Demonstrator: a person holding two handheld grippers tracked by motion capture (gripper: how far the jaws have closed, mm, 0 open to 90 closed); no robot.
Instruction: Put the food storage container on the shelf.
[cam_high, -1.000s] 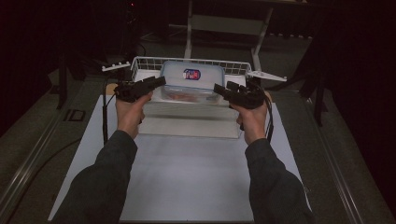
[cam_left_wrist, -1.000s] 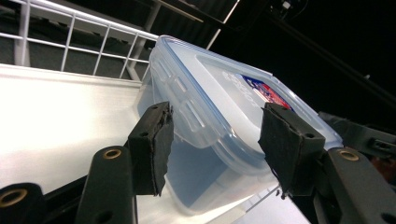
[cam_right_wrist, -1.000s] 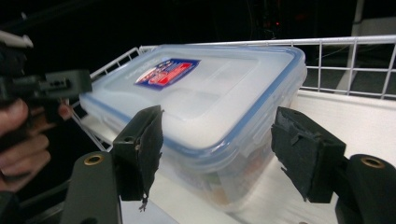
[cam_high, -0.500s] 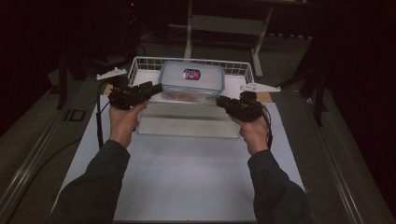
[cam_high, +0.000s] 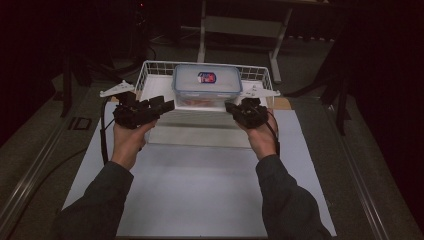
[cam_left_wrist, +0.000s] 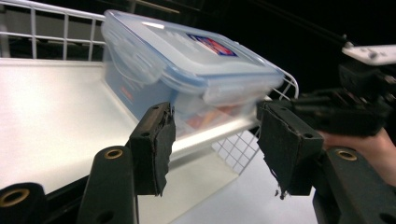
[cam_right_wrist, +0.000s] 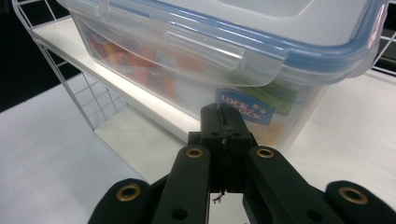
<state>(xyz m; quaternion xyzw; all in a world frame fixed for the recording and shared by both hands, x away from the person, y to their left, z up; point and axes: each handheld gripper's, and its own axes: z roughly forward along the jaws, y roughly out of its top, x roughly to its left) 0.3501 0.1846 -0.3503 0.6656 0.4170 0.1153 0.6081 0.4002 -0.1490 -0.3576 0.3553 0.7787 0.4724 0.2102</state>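
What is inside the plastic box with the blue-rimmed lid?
Through the clear wall of the box, red, orange and green contents show, blurred. The lid and a label cover the rest, so what they are cannot be told.

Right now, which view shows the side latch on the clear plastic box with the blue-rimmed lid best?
The right gripper view: the side latch is close, sharp and fully visible. The left gripper view shows the clear plastic box blurred, at an angle. The high view shows mostly its lid, the latch too small to make out.

The container (cam_right_wrist: 196, 70) is clear, glossy plastic with a smooth blue-rimmed lid (cam_high: 207, 80). It sits in a white wire basket (cam_high: 150, 70) over a matt white mat (cam_high: 200, 190). Worn, rough black pads (cam_left_wrist: 154, 144) face the jaws.
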